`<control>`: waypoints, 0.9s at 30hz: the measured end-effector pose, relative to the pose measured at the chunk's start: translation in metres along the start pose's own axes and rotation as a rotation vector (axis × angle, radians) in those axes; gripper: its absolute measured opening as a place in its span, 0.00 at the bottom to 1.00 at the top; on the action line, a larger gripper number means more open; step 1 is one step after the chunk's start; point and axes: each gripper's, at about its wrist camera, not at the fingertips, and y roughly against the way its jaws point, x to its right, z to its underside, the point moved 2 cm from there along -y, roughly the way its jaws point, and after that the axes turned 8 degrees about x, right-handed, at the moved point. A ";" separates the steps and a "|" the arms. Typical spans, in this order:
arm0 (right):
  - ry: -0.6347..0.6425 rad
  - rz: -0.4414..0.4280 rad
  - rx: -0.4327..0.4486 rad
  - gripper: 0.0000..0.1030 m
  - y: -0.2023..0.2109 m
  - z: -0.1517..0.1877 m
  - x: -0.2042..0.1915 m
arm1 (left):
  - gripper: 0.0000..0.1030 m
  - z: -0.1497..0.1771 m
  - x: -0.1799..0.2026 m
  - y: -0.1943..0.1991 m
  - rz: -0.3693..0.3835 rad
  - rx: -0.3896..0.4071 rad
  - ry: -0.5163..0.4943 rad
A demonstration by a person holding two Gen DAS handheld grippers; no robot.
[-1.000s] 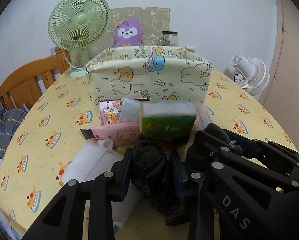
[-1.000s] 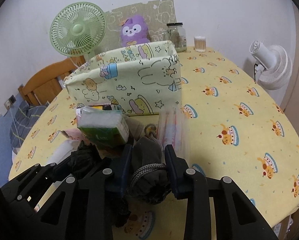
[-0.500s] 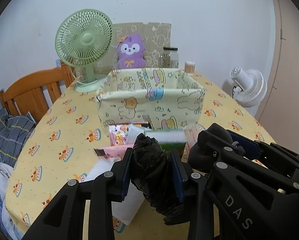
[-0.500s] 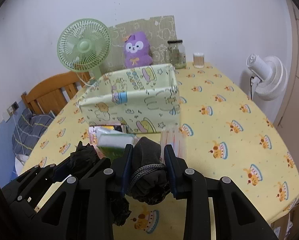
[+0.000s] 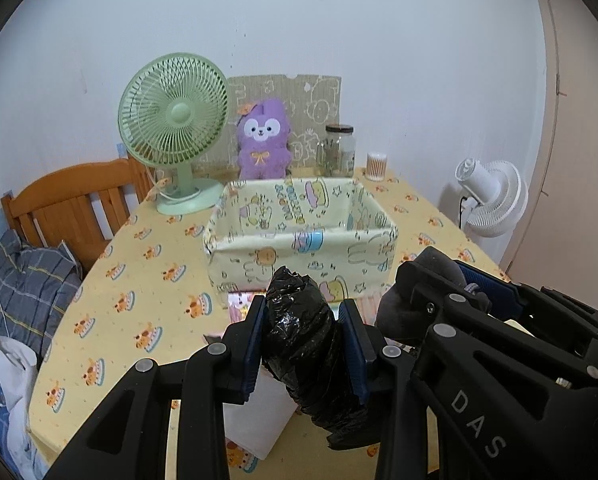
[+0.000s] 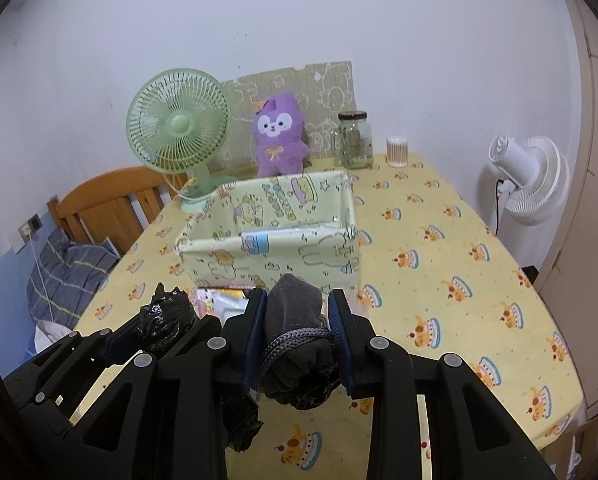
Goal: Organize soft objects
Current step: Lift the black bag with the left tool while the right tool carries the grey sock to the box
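Observation:
My left gripper (image 5: 302,320) is shut on a crumpled black plastic bag (image 5: 303,340), held up above the table in front of the fabric box. My right gripper (image 6: 297,318) is shut on a rolled grey sock bundle (image 6: 295,328) with a dark cord around it. The open cartoon-print fabric storage box (image 5: 299,258) (image 6: 267,256) stands mid-table and looks empty inside. Both grippers are side by side, near and above its front wall. Packets and a white cloth (image 5: 255,420) lie on the table below, mostly hidden.
A green desk fan (image 5: 173,128), a purple plush toy (image 5: 263,140), a glass jar (image 5: 341,146) and a cotton swab tub (image 5: 376,166) stand behind the box. A white fan (image 5: 493,198) stands off the table at right. A wooden chair (image 5: 71,200) is left.
Both grippers have risen with their loads. The box now shows from above with its inside visible, and the tissue pack and packets have dropped out of sight below the grippers.

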 end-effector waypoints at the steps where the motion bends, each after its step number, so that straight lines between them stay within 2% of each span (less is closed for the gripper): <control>1: 0.000 0.000 0.006 0.34 0.002 -0.003 0.000 | 0.36 -0.003 0.000 0.001 0.000 0.004 -0.001; 13: 0.010 0.004 0.054 0.34 0.017 -0.030 -0.004 | 0.36 -0.028 0.000 0.013 -0.001 0.040 0.005; 27: 0.013 0.006 0.080 0.34 0.010 -0.050 -0.005 | 0.36 -0.049 -0.005 0.003 0.000 0.062 0.013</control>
